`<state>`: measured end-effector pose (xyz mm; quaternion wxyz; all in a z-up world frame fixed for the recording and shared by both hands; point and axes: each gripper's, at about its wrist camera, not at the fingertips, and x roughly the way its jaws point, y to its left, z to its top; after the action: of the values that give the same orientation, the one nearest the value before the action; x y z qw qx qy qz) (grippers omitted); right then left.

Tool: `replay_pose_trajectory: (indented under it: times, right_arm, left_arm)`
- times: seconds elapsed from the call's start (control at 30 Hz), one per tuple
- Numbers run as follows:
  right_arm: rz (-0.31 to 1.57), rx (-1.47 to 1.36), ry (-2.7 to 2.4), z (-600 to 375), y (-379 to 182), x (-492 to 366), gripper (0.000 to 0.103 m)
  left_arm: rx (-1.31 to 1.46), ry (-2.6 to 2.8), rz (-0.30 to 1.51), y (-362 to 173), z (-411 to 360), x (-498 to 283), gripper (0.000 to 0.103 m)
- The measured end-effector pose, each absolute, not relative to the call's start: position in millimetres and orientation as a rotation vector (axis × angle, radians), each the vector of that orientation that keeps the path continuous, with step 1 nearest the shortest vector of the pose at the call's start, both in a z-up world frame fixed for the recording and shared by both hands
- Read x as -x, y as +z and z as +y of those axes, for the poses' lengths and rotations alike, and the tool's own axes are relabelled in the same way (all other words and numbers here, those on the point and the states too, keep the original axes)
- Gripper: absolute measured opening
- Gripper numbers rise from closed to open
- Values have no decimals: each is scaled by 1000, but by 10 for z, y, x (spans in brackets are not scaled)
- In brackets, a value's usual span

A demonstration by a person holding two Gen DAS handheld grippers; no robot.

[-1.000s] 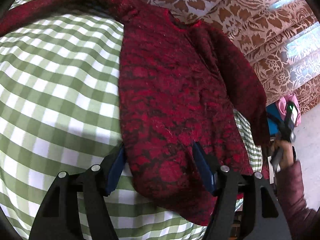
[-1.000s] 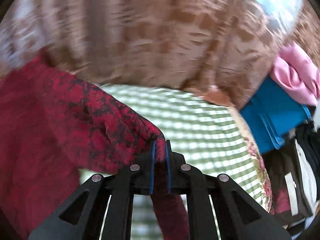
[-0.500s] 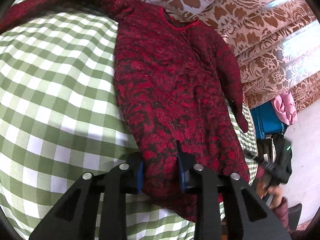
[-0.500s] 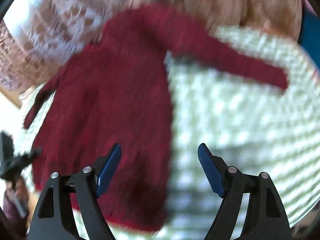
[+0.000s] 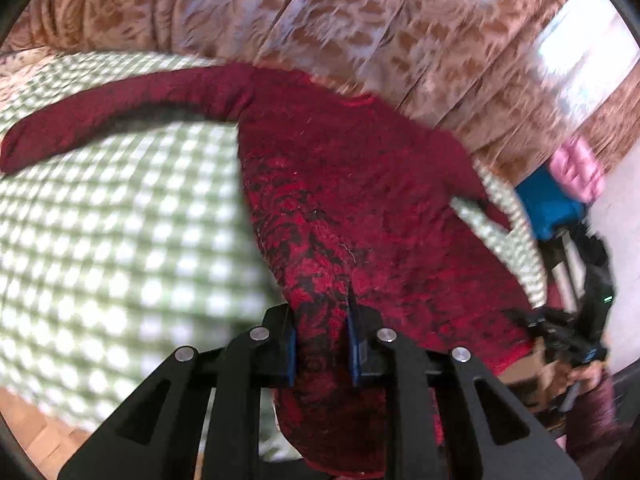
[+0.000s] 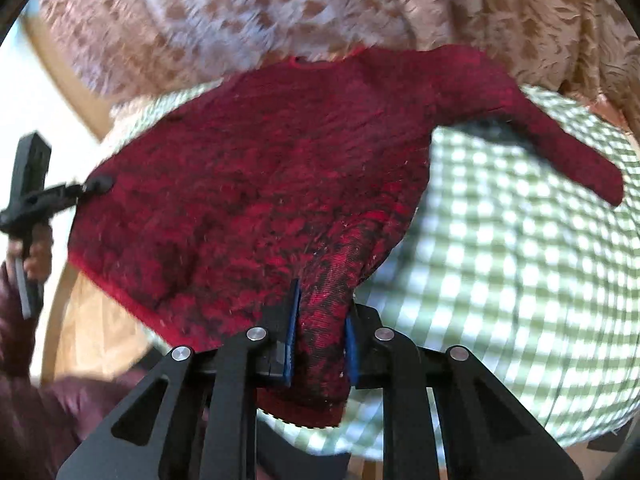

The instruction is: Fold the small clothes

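Note:
A red-and-black knitted sweater [image 5: 360, 184] lies spread on the checked cloth, neck toward the curtain. My left gripper [image 5: 322, 320] has its jaws closing, and the blue pads pinch a raised fold of the hem at one bottom corner. One sleeve [image 5: 100, 120] stretches out to the left. In the right wrist view the sweater [image 6: 260, 152] fills the middle. My right gripper [image 6: 320, 316] is also closing, its pads pressing a bunched fold of the hem at the other corner. The second sleeve [image 6: 560, 148] points right.
A green-and-white checked cloth [image 5: 100, 240] covers the surface. A brown floral curtain [image 5: 320, 12] hangs behind. A blue box [image 5: 548, 204] and a pink bundle [image 5: 576, 168] sit at the far right. The person's hand and maroon sleeve [image 6: 24, 320] are at the left edge.
The left jaws closed on the hem and lifted it. The right gripper let go of the sleeve cuff, swung across to the hem and closed on a fold there.

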<state>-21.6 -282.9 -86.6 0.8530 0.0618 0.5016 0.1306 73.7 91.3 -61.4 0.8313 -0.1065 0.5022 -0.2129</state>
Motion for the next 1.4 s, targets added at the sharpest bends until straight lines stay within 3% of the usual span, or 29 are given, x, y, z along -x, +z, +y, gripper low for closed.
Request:
replay_pose_trajectory:
  times: [0.13,0.27,0.3,0.4,0.43,0.7,0.87,1.07,1.1,1.13,1.2,1.4]
  right_arm:
    - [1180,-109,342,-2687,-1190,483,17]
    - [1218,-129,390,-2637,-1307,642,17]
    - [1202,-161,401,-2697,-1266,621,22]
    - [1115,-320,348,-3143,-1119,431,56]
    - [1064,-357,285,-3332,-1063,344,60]
    - [750,-889,-282,-5383,-1238,-326,60]
    - [690,-1073,-470,-6064,-1502,-862,57]
    - [675,-1095,-539,-6290,-1719,-1349,55]
    - [687,-1069,-550,-6335,-1715,-1455,51]
    - [711,-1033,-560,-6340,-1690,-1527,31]
    - [761,-941,-573,-6342,-1616,-1543,13]
    - [693,-662,-705,-6305,-1212,-1023,10]
  left_arm:
    - [160,-333,1171,-1042,956,-495,21]
    - [210,-276,1172,-1173,1089,-359,33]
    - [221,-254,1141,-1106,1123,-357,36]
    - [218,-206,1061,-956,1150,-398,45]
    - [216,-201,1039,-918,1144,-421,45]
    - [228,-238,965,-764,773,-735,51]
    - [189,-273,1001,-789,480,-897,51]
    - [142,-292,1026,-823,245,-1025,51]
    - [135,-296,1030,-840,200,-1048,51]
    - [132,-300,1039,-865,159,-1073,51]
    - [130,-306,1056,-921,102,-1102,51]
    - [115,-301,1089,-1117,5,-1085,53]
